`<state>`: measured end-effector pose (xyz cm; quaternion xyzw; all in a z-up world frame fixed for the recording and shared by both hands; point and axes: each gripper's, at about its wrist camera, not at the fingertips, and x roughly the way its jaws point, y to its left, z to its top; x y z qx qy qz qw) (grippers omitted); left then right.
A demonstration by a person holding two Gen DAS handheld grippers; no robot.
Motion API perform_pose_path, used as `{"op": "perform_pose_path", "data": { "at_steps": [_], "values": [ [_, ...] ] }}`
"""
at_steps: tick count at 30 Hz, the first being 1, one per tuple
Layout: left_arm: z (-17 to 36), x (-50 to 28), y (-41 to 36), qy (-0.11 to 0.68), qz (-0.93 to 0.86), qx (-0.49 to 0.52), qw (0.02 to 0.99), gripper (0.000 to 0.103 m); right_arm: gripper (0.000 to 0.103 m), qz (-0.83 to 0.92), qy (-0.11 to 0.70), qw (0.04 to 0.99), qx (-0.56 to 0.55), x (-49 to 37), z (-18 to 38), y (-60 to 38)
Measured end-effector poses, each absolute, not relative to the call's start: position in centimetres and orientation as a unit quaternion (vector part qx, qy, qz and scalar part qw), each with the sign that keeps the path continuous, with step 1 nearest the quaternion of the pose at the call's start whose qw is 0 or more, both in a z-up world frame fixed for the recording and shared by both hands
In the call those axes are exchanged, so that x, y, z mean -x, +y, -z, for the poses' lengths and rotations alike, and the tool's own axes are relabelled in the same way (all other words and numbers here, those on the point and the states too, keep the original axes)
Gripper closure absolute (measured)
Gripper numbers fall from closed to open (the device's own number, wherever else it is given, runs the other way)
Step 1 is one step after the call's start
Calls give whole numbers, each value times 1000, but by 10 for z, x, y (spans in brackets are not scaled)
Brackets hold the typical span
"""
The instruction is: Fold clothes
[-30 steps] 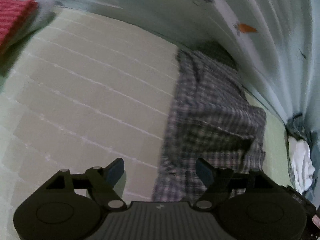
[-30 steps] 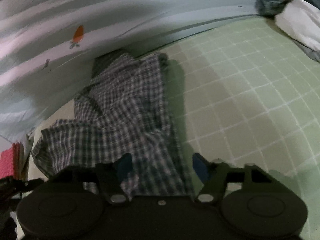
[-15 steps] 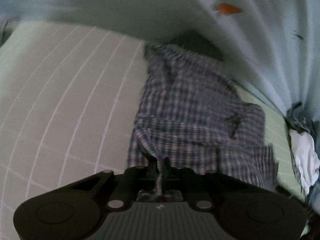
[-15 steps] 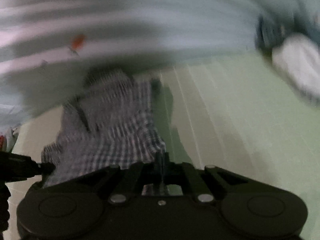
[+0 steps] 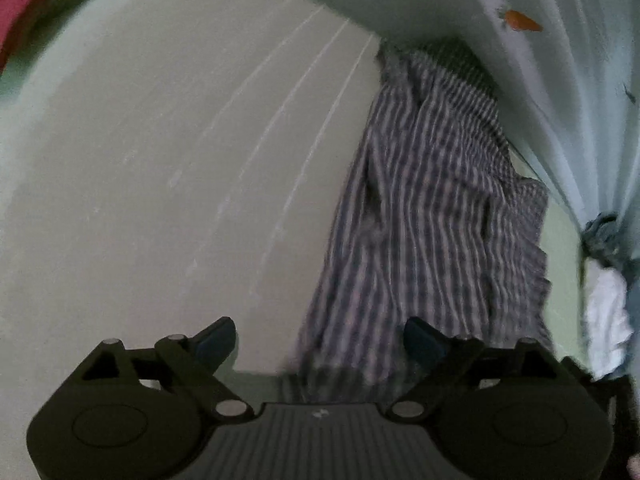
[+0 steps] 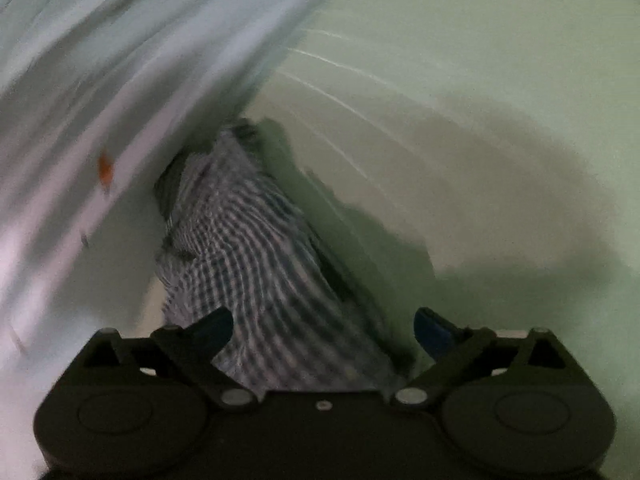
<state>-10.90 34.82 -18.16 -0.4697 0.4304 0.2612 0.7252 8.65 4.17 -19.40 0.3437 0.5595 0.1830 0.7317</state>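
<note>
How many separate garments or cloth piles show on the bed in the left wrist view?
3, possibly more hidden. The plaid garment lies ahead of the left gripper, whose jaws are opening. A white-and-blue pile sits at the right edge. A red cloth is top left.

Black tool (image 5: 318,340), blue pads (image 5: 424,340), silver screws

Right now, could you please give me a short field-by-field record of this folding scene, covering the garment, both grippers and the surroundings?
garment: checked shirt, lying rumpled on the green grid-lined sheet, its far end against the pale curtain
left gripper: jaws opening, pads clear of the cloth, shirt edge between and below them
right gripper: jaws opening, shirt beneath the gap, not gripped
other laundry: white garment at the right edge, red cloth at the top left
image quality: both views motion-blurred
</note>
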Motion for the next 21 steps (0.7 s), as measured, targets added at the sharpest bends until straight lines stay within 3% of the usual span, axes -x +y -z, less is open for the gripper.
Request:
{"op": "perform_pose_path", "data": {
  "at_steps": [5,11,13,15,16,17,18,19,21],
  "values": [
    [202,125,347,393,-228,590,668,9,3,-111,597,630,-484,-69,230,15],
    [226,127,344,358,-213,668,616,9,4,-133,591,612,-508,-72,240,26],
    [232,130,343,337,-211,694,600,10,14,-148,595,610,-502,-75,242,35],
    [237,132,342,319,-208,715,587,24,51,-156,595,612,-498,-79,243,40],
    [239,133,342,317,-207,722,579,41,61,-157,595,614,-495,-80,243,40],
    [241,134,341,312,-205,730,573,58,77,-160,595,615,-492,-80,243,40],
    [242,137,338,302,-204,738,568,69,90,-170,594,614,-491,-78,240,38],
    [241,140,336,294,-202,745,564,85,91,-178,593,616,-487,-76,237,36],
    [234,149,331,285,-195,745,570,88,93,-191,590,623,-477,-70,232,32]
  ]
}}
